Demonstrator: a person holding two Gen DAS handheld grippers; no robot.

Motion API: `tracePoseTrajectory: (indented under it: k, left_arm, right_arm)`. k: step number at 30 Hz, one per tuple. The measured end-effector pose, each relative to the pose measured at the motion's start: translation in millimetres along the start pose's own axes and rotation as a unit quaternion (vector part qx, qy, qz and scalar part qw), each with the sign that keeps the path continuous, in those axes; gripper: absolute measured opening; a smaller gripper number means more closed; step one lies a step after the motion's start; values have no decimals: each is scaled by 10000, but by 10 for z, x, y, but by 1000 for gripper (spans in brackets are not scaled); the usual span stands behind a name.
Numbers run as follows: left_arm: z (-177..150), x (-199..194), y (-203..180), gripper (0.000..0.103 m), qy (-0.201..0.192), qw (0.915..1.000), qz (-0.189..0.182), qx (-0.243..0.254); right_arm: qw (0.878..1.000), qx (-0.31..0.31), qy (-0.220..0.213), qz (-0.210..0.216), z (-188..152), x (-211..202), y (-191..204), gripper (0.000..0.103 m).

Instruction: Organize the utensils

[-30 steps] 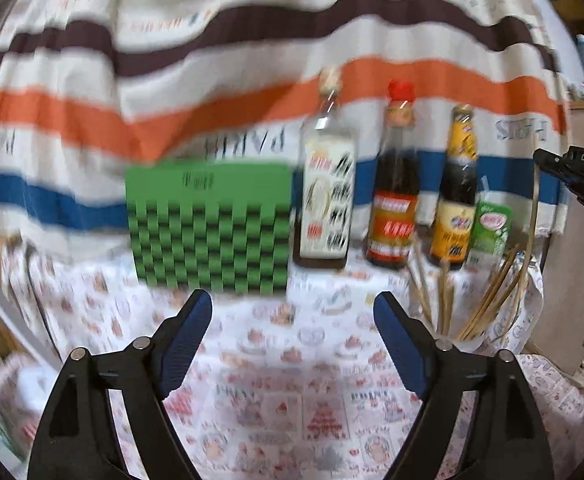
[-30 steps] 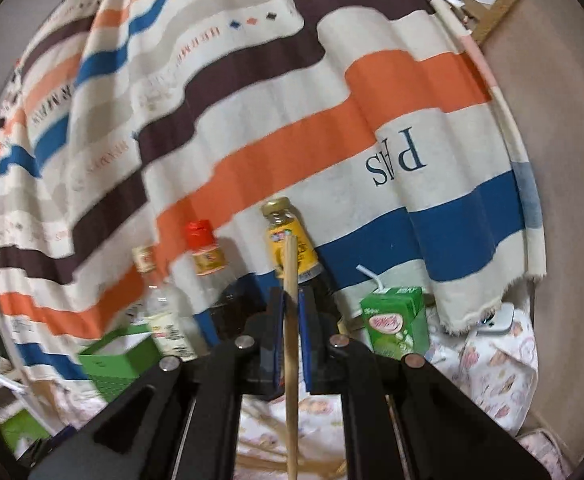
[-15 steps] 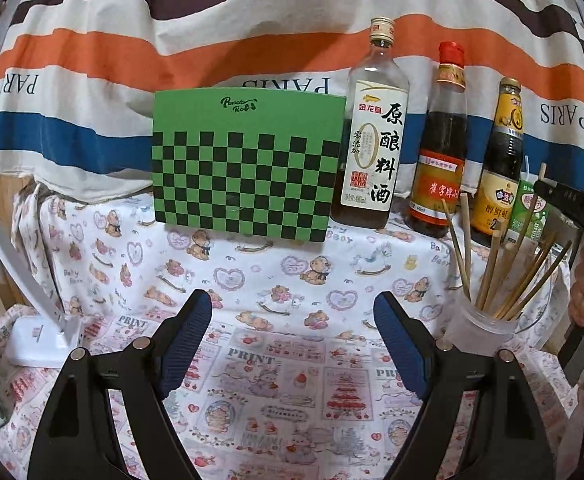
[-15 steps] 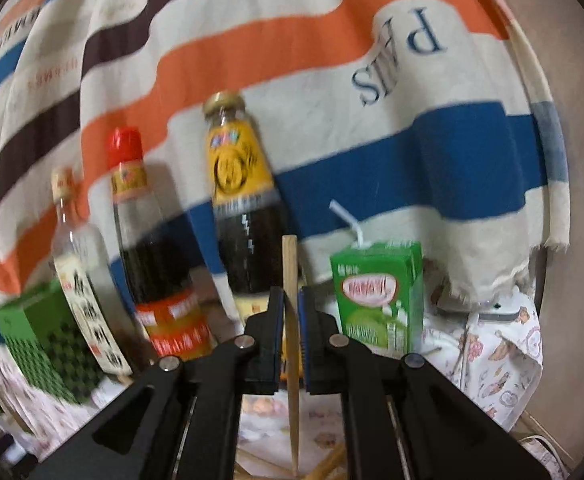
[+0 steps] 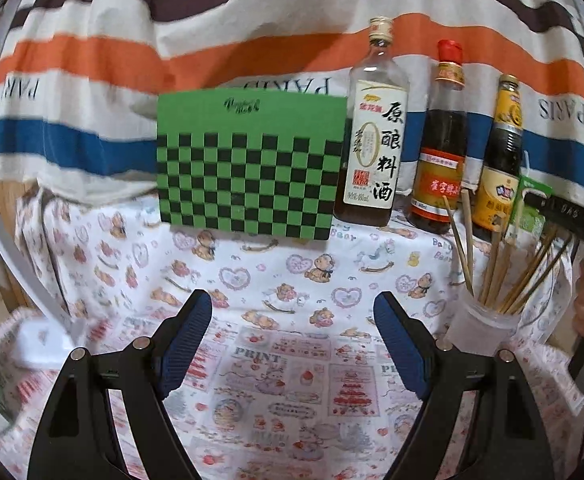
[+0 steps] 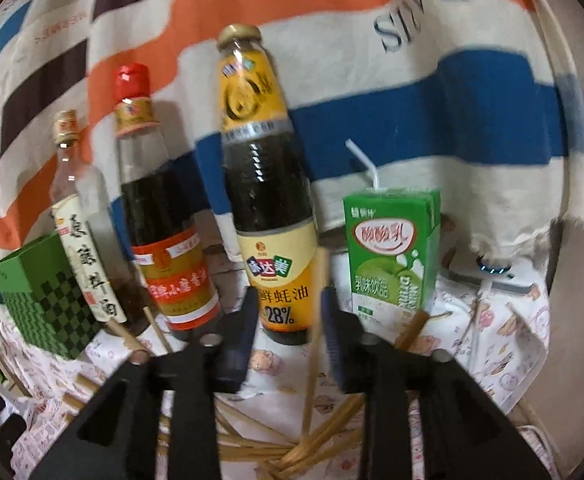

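- Bamboo-looking chopstick point(image 6: 315, 344) stands between the right gripper point(image 6: 287, 320) jaws at lower centre of the right wrist view; the jaws are opening and no longer pinch it, its tip down among the other chopsticks point(image 6: 292, 446) in the cup.
- Handling guess: light, stiff, smooth, so it probably slips easily; I'd pinch it mid-shaft, not at the tip.
- From the left wrist view, the plastic cup point(image 5: 480, 330) sits at lower right, sticks fanned out.
- Left gripper point(image 5: 292, 344) hangs wide apart, nothing in it.
- Readable stuff: oyster sauce bottle point(image 6: 267, 184) says "28%", cloth point(image 6: 420, 16) says "PARIS", tablecloth point(image 5: 292, 264) has "PRINT" and "Baby Bear".
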State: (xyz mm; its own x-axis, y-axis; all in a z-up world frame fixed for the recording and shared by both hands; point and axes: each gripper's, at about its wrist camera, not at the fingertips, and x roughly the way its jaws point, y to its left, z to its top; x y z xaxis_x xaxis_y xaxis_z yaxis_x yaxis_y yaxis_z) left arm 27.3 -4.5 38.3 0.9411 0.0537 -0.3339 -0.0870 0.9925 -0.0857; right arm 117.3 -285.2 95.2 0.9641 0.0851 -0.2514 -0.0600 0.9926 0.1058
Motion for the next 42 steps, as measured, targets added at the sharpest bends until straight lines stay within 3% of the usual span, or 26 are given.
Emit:
tracePoseTrajectory:
  k: [4, 7, 10, 12, 15, 19, 21, 26, 37, 42]
  left_arm:
    - [82, -194, 71, 85, -221, 9991, -89, 363]
    - [134, -344, 165, 91, -692, 9946, 56, 768]
    - [206, -392, 284, 99, -936, 9907, 157, 976]
    - [250, -347, 358, 103, -920, 9913, 147, 933]
    - [258, -200, 439, 103, -522, 9968, 115, 591]
    - [104, -99, 485, 103, -42, 9998, 5, -206]
    - [1, -104, 458, 103, -60, 9990, -7, -453]
    - [-165, -17, 248, 103, -94, 9998, 137, -84]
    - [-441, 19, 30, 103, -99, 9987, 187, 462]
    - [-436, -54, 47, 103, -272, 9988, 178, 372]
  right_arm:
    - [9992, -51, 61, 399, -102, -306, 24, 51]
    - [9975, -267, 133, 645, -235, -488, 127, 63]
    - [9969, -521, 120, 579, -400, -638, 234, 75]
    - [9971, -517, 109, 546, -502, -710, 261, 84]
    - [9977, -439, 72, 518, -685, -721, 308, 98]
    - [9977, -551, 175, 354, -914, -654, 339, 100]
    - [9974, -598, 260, 319, -1013, -600, 335, 100]
    - [9946, -944, 363, 247, -1163, -508, 357, 100]
    - [9944, -959, 363, 247, -1229, -514, 351, 103]
    - [9948, -962, 267, 186, -1222, -551, 355, 103]
